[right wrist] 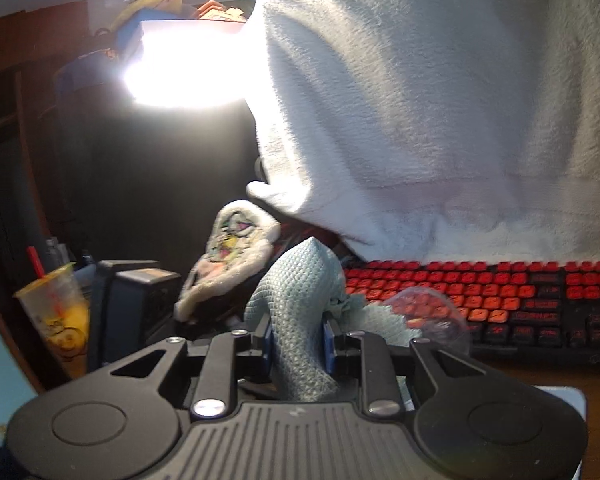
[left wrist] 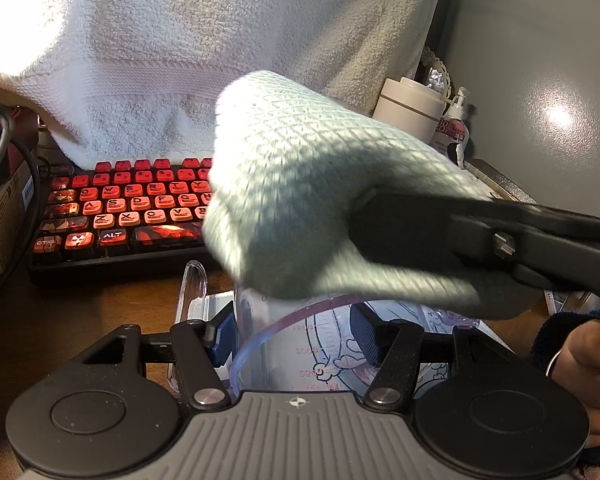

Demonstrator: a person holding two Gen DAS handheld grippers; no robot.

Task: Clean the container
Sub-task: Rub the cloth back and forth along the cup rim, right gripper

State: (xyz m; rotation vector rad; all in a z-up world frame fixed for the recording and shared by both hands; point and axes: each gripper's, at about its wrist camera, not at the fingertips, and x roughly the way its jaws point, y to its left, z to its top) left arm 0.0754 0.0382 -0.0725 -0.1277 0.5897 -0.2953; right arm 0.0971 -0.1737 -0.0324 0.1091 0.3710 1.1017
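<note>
On a dark brown wooden desk (left wrist: 100,320), a clear measuring cup (left wrist: 300,344) with printed scale marks and a cartoon drawing is gripped by the left gripper (left wrist: 296,338), its blue pads pressed on either side of the cup wall. Just over the cup's rim, a pale green waffle-weave cloth (left wrist: 300,184) is held bunched by the right gripper (right wrist: 298,338), whose narrow jaws are pinched tight on it; from the left wrist view its black fingers (left wrist: 460,232) are seen coming in from the right, with a hand (left wrist: 592,364) below them. Behind the cup, a black keyboard (left wrist: 132,208) with glowing red keys is laid across the desk. A large white towel (left wrist: 220,40) is draped over whatever stands behind the keyboard. At the right a white jar (left wrist: 408,108) and a pump bottle (left wrist: 456,124) are set against a grey wall (left wrist: 540,60). At the far left, in the right wrist view, a plastic drink cup (right wrist: 56,316) with a red straw is seen under a bright lamp (right wrist: 180,68).
</note>
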